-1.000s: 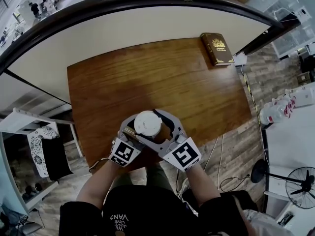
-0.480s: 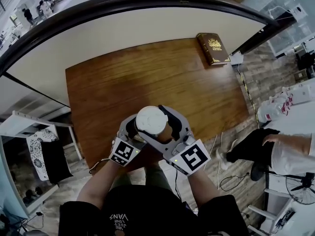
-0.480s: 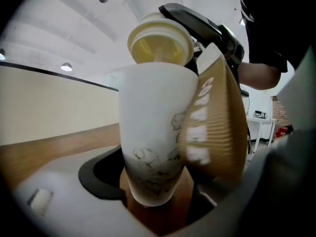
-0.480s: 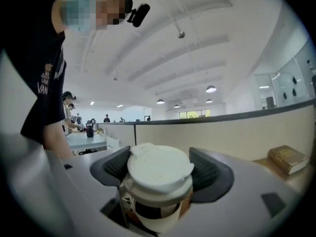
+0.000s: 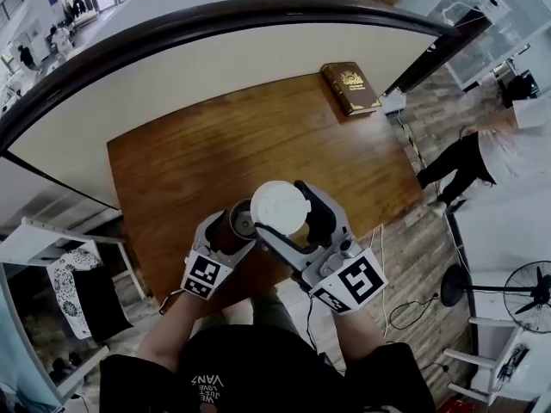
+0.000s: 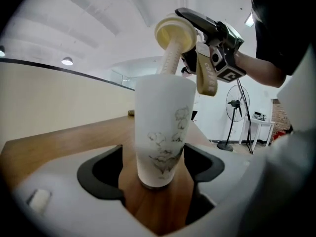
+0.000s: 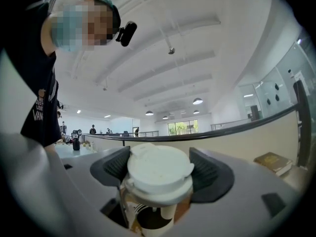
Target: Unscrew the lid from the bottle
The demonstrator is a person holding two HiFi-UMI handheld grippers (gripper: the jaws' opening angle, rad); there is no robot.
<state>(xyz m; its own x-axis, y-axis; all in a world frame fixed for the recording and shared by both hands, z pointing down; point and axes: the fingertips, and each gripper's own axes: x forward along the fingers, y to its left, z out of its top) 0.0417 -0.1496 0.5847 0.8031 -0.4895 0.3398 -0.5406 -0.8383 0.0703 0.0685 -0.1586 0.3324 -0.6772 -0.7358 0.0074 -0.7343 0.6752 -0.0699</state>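
Gripping the white bottle low on its body, the left gripper has both dark pads pressed against its sides, and the bottle stands upright on the wooden table, close to the near edge. From the head view its mouth is open and dark inside. And the lid is off! The right gripper has it clamped between its jaws, held above the bottle and just to the right of the mouth. In the left gripper view the lid hangs tilted overhead, with a cream stem running down from its underside; the stem's lower end drops out of sight behind the bottle's rim. In the right gripper view the lid's white top sits snug between the two pads, with the bottle's open mouth right below it. Over at the table's far right corner lies a brown book, well apart from the action.
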